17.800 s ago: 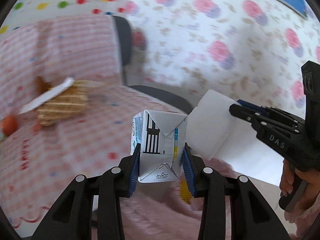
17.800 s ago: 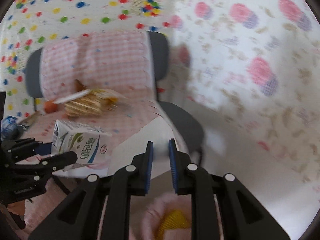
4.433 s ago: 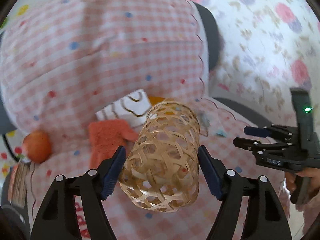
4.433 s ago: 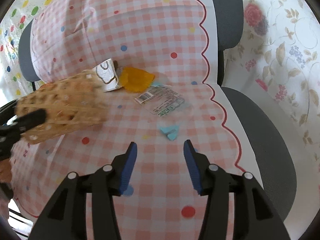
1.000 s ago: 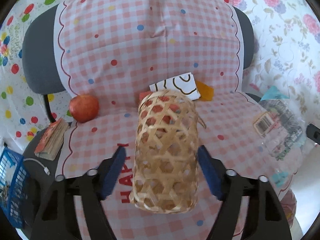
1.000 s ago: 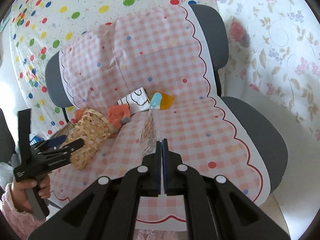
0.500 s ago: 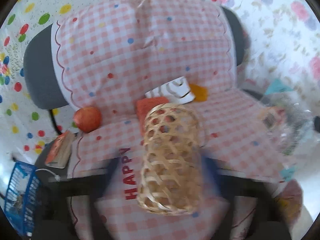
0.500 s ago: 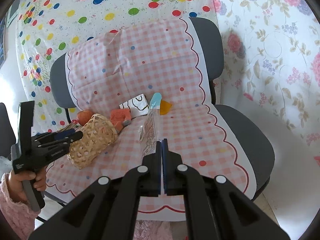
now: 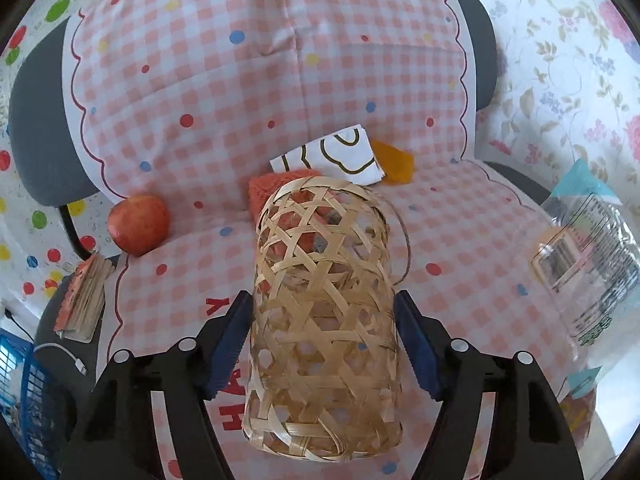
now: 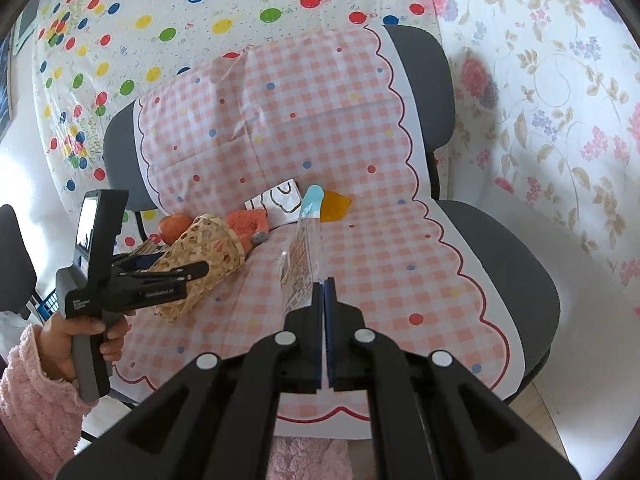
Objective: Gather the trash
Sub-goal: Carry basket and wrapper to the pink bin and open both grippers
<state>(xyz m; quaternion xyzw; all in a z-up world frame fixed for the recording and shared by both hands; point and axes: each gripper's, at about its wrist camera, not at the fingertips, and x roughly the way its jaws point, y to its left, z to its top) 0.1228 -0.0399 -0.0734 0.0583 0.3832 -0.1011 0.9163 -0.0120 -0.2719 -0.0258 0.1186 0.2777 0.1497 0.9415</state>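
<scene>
Both grippers pulled back from the chair [image 10: 500,240]. Left gripper [image 9: 324,344] clamps the wicker basket [image 9: 324,320] above the seat. Right gripper [image 10: 323,292] pinches the clear wrapper [image 10: 304,252] upright beside it

This looks like a room in a home, decked out for a party — a grey office chair [image 10: 496,248] draped in a pink checked cloth [image 9: 280,80] stands before walls hung with a balloon-print sheet [image 10: 168,20] and a flowered sheet [image 10: 560,80]. An apple [image 9: 138,230], a worn book [image 9: 82,300] and a charging cable [image 9: 60,354] lie about — ordinary household clutter.
</scene>
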